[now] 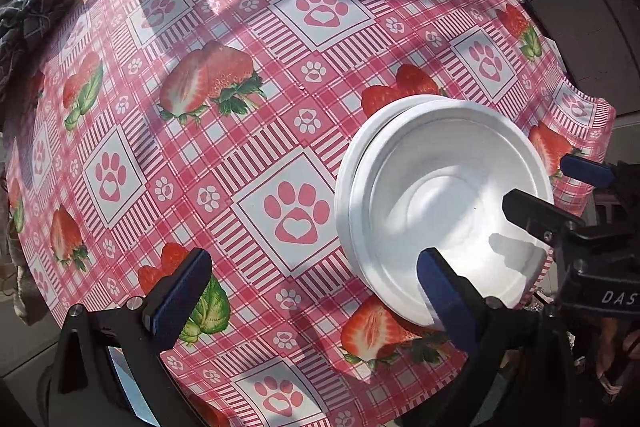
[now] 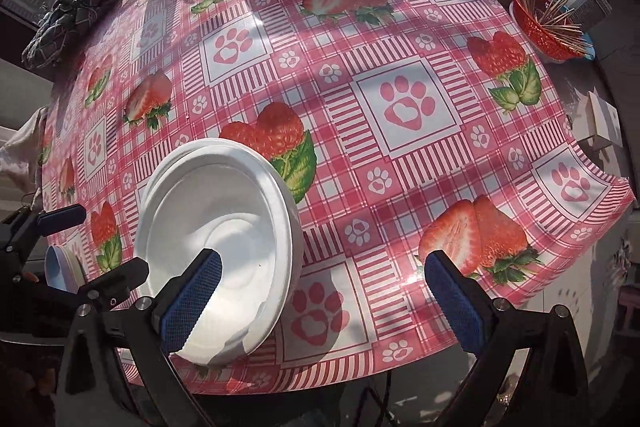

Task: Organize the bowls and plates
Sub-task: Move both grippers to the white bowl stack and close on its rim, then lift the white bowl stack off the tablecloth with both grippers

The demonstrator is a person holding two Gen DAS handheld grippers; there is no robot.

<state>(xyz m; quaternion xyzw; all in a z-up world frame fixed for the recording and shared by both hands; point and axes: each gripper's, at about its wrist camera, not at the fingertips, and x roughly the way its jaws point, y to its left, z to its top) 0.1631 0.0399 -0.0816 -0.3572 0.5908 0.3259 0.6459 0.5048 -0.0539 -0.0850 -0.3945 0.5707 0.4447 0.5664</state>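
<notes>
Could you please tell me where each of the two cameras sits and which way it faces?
Left wrist: on the left gripper, facing forward over the tablecloth; own open fingers show, right gripper at right.
Right wrist: on the right gripper, same direction; left gripper at left.
Shared: stacked white plates, tablecloth.

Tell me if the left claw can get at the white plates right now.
Probably yes. The left claw is open, and the stacked white plates sit just to its right on the tablecloth. The right claw crowds the near rim.
</notes>
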